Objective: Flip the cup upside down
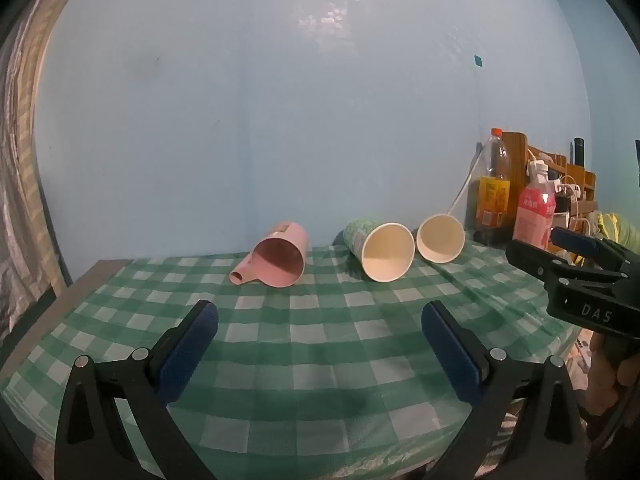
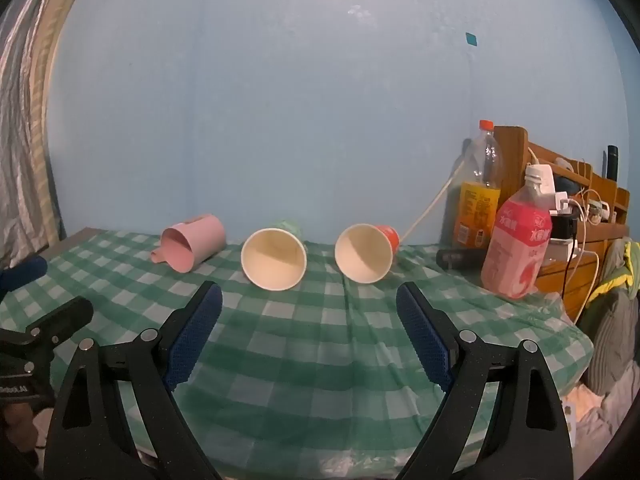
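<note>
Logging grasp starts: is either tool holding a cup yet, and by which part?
Nothing is held. Both the left tool and right tool are open and empty, short of the three cups lying on their sides.

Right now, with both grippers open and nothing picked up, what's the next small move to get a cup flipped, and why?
Probably ease the right gripper forward toward the orange paper cup. It lies on its side on the checked tablecloth, mouth facing the camera, apart from the green paper cup, and both grippers are open and empty.

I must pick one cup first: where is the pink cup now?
The pink cup lies on its side at the left end of the row, left of the green paper cup, near the wall.
</note>
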`<action>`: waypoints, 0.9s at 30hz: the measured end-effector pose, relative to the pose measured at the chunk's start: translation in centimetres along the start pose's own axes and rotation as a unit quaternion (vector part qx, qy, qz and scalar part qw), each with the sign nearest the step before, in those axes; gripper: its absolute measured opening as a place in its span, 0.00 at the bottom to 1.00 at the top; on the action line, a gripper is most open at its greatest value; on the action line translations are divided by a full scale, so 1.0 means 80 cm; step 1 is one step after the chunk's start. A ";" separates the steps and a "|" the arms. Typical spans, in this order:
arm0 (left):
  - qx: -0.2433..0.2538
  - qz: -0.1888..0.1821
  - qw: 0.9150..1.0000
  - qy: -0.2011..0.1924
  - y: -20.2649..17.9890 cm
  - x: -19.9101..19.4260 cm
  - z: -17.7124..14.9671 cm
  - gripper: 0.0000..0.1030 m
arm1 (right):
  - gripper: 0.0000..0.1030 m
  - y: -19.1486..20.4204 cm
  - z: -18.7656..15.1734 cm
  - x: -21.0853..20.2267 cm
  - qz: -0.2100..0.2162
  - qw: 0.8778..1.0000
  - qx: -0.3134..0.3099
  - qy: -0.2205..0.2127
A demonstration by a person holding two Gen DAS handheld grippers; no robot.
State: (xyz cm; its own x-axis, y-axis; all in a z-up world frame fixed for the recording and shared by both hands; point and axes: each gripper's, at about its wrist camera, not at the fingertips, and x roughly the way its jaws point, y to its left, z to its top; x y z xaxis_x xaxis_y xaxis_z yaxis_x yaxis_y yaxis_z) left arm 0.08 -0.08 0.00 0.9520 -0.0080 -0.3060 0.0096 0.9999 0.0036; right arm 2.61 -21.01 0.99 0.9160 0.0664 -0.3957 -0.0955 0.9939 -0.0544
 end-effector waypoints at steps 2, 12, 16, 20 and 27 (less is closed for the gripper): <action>-0.004 -0.002 1.000 -0.003 0.000 -0.001 0.000 1.00 | 0.85 0.000 0.000 0.000 -0.001 1.000 0.001 0.000; -0.003 -0.003 1.000 -0.023 -0.003 -0.008 0.001 1.00 | 0.85 0.001 0.000 0.000 0.000 1.000 -0.001 0.001; -0.004 -0.003 1.000 -0.027 -0.002 -0.010 0.001 1.00 | 0.85 0.000 0.000 0.001 0.000 1.000 -0.001 0.002; -0.012 -0.006 1.000 -0.024 0.002 -0.009 0.002 1.00 | 0.85 0.002 -0.001 0.004 0.000 1.000 -0.002 0.002; -0.010 -0.008 1.000 -0.019 0.001 -0.008 0.001 1.00 | 0.85 0.000 -0.001 0.003 0.001 1.000 0.000 0.003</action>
State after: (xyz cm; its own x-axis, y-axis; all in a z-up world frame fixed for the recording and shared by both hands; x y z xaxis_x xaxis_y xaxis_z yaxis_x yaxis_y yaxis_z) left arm -0.51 0.02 0.27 0.9630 -0.0241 -0.2685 0.0193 0.9996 -0.0207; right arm 2.75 -20.98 0.81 0.9131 0.0684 -0.4020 -0.0979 0.9938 -0.0532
